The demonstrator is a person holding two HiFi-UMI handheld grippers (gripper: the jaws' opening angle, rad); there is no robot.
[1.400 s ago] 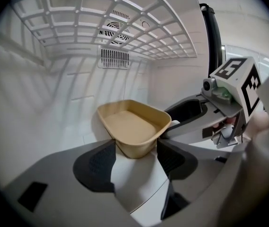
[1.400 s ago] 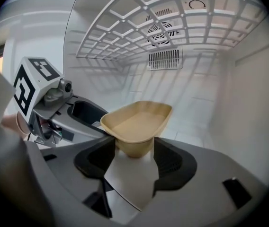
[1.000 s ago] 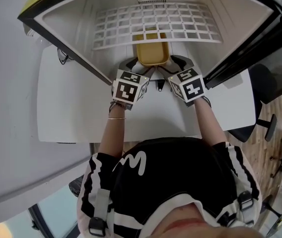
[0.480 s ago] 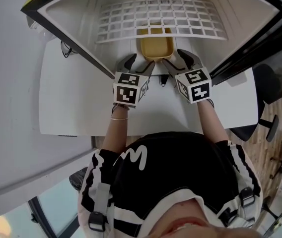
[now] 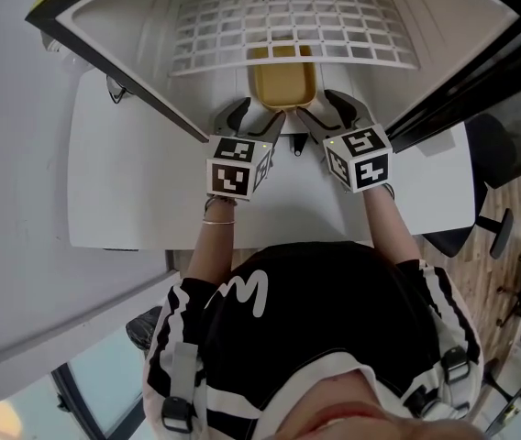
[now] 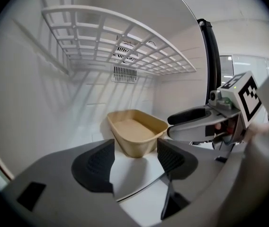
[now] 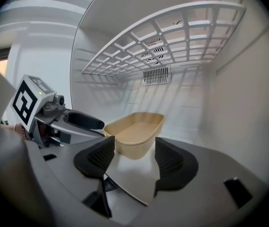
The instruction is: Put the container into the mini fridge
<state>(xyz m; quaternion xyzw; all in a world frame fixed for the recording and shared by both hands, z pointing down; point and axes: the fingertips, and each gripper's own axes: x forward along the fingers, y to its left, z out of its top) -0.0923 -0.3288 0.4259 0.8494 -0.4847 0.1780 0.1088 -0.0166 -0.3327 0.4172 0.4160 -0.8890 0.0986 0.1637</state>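
Observation:
A tan open-topped container (image 5: 282, 82) stands on the white floor of the mini fridge (image 5: 196, 85), under the wire shelf (image 5: 288, 30). My left gripper (image 5: 253, 117) is just short of its near left corner and my right gripper (image 5: 327, 113) is just short of its near right corner. In the left gripper view the container (image 6: 137, 136) lies ahead of the left gripper (image 6: 134, 162), whose jaws are open and empty. The right gripper view shows the container (image 7: 134, 132) beyond the right gripper (image 7: 133, 160), which is also open and empty. Neither gripper touches it.
The fridge stands on a white table (image 5: 132, 181), with its black door (image 5: 481, 71) swung open to the right. A vent (image 6: 125, 72) is in the back wall. The wire shelf (image 7: 172, 37) hangs low over the container. An office chair (image 5: 494, 154) is to the right.
The container now sits a little deeper under the wire shelf than a second ago. Both grippers have let it go and stand slightly back from it.

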